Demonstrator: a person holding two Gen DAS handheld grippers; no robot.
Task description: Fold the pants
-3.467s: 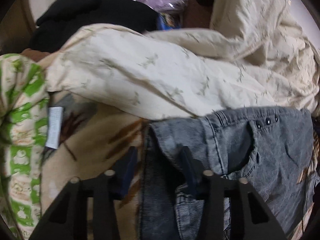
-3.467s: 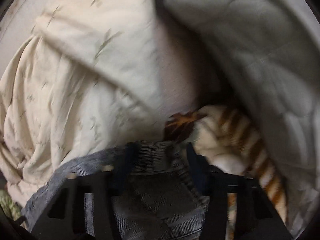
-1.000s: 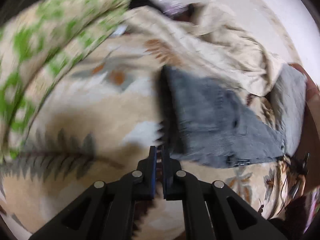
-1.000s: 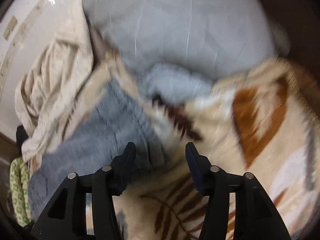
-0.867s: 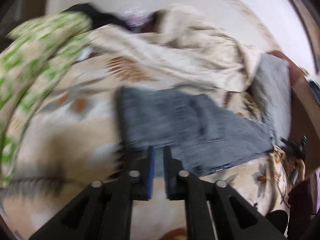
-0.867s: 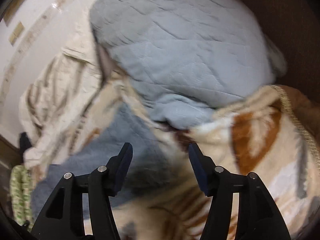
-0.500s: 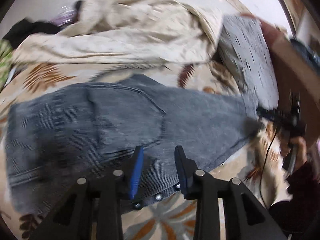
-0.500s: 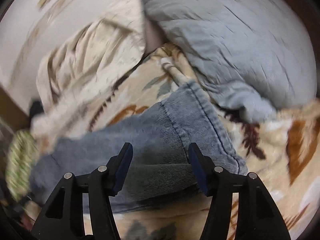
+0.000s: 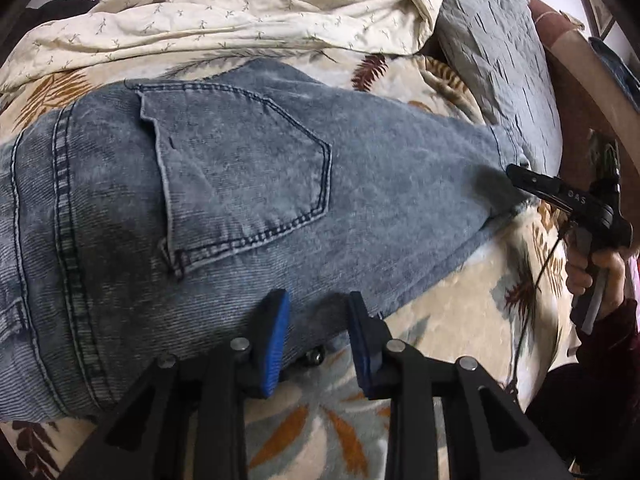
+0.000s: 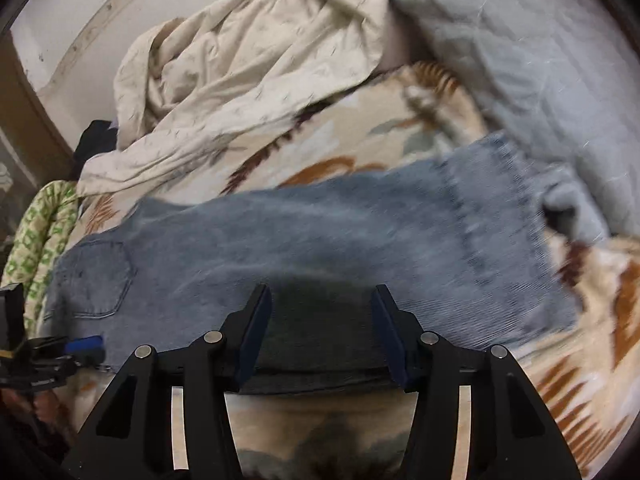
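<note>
The left gripper (image 9: 316,332) is low at 6 o'clock in its own view. Its jaws are closing, with the near edge of the jeans (image 9: 240,184) between the blue pads (image 9: 276,332); whether they press on the cloth already I cannot tell. The right gripper (image 10: 322,332) stands wider and is closing too, over the near edge of the trouser leg, not pressing it. The jeans lie flat across the leaf blanket (image 9: 320,420), back pocket (image 9: 240,176) up, waist toward 9 o'clock in the left view, hem (image 10: 516,216) toward 3 o'clock. In front of the near edge the blanket is bare. Farther, at 12 o'clock, a cream sheet (image 9: 224,16) lies crumpled, and a grey pillow (image 9: 500,60) touches the hem at 2 o'clock.
</note>
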